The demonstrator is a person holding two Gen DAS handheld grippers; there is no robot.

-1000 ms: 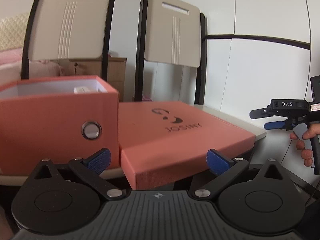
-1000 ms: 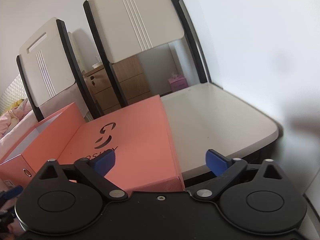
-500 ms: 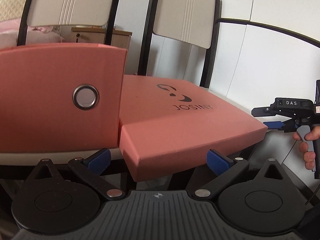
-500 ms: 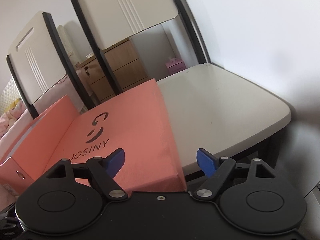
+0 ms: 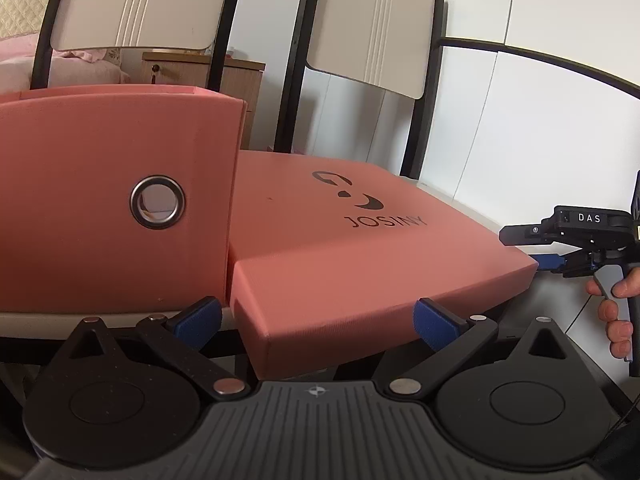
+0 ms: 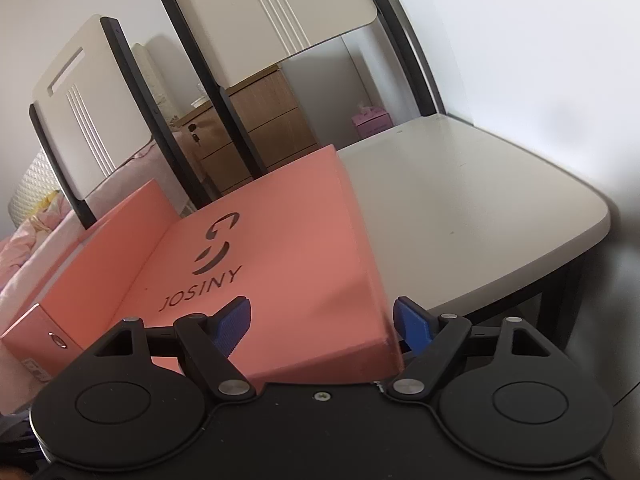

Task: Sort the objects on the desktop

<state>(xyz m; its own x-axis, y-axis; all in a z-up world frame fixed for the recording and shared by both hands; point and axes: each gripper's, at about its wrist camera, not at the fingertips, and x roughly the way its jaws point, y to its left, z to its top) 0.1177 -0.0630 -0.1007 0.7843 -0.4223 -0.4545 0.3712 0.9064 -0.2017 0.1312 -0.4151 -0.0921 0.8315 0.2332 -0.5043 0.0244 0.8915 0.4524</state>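
Salmon-pink cardboard fills the lower half of both views, and the main risk comes from the biggest piece of it: the flat lid printed JOSINY lies in the centre of the left wrist view with its near corner past the front edge of the pale counter, so I judge that a clumsy nudge or a one-sided lift could tip it off the edge or swing it into its neighbour. That neighbour, the open box with a metal ring grommet, fills the left of the left wrist view and stands just beside the lid, seemingly touching along one seam; a shove on the lid would likely push it along the counter too. The lid looks rigid, matte and finely ribbed, wide and shallow, probably too broad for a single pinch across its face, so a grip on the thin side wall may slip or crease the card. The left gripper sits low at the bottom of its frame, jaws spread wide and holding nothing, facing the lid's near corner. The right gripper at the bottom centre of its frame also has jaws apart and empty, straddling the lid's right-hand corner; closing there off-centre could twist the lid.
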